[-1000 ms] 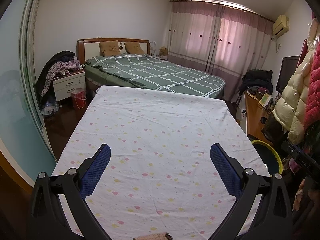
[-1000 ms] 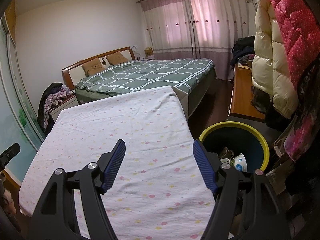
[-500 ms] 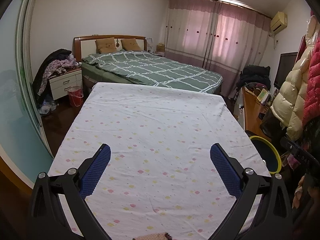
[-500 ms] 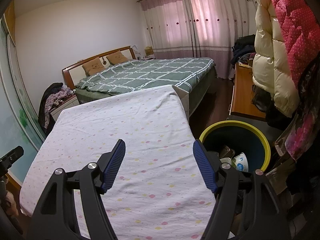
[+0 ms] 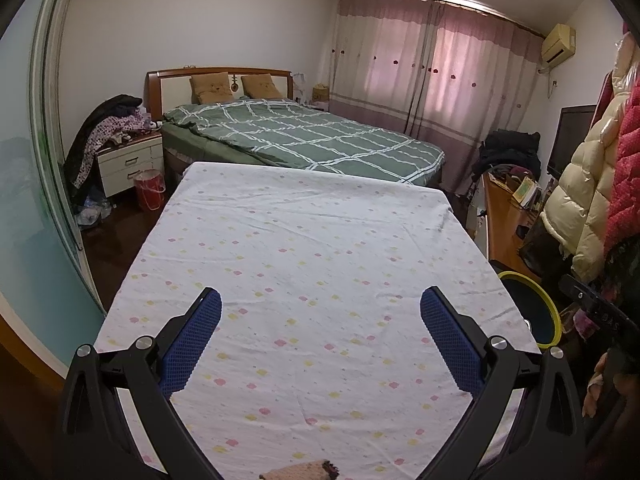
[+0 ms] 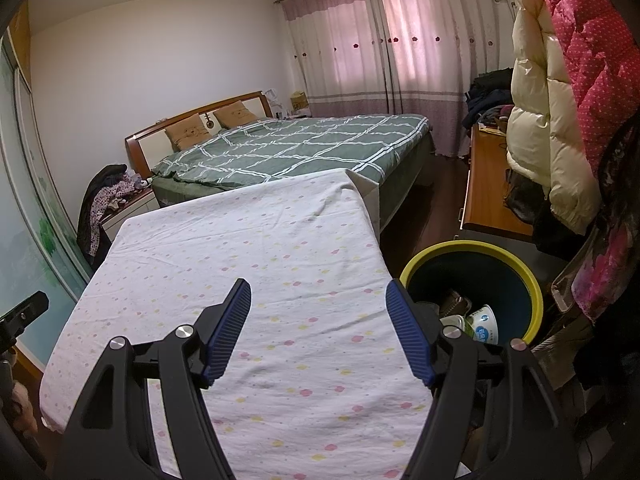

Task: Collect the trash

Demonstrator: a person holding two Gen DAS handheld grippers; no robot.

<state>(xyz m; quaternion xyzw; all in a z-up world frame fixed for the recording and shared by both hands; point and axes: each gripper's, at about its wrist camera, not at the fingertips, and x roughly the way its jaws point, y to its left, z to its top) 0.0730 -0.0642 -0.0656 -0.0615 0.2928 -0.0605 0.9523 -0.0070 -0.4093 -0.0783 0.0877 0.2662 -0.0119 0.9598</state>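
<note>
We are holding the left claw (image 5: 320, 322) and the right claw (image 6: 318, 318) over the bench (image 5: 320, 240), both with fingers wide apart and gripping nothing; we are seeing no trash on the dotted sheet ahead of them; the trash is lying inside the yellow-rimmed bin (image 6: 532, 280), just to the right of the right claw, beside the bench edge; we judge the collecting is nearly finished; the bench surface is giving free room, while hanging coats (image 6: 560, 120) are crowding the right side.
</note>
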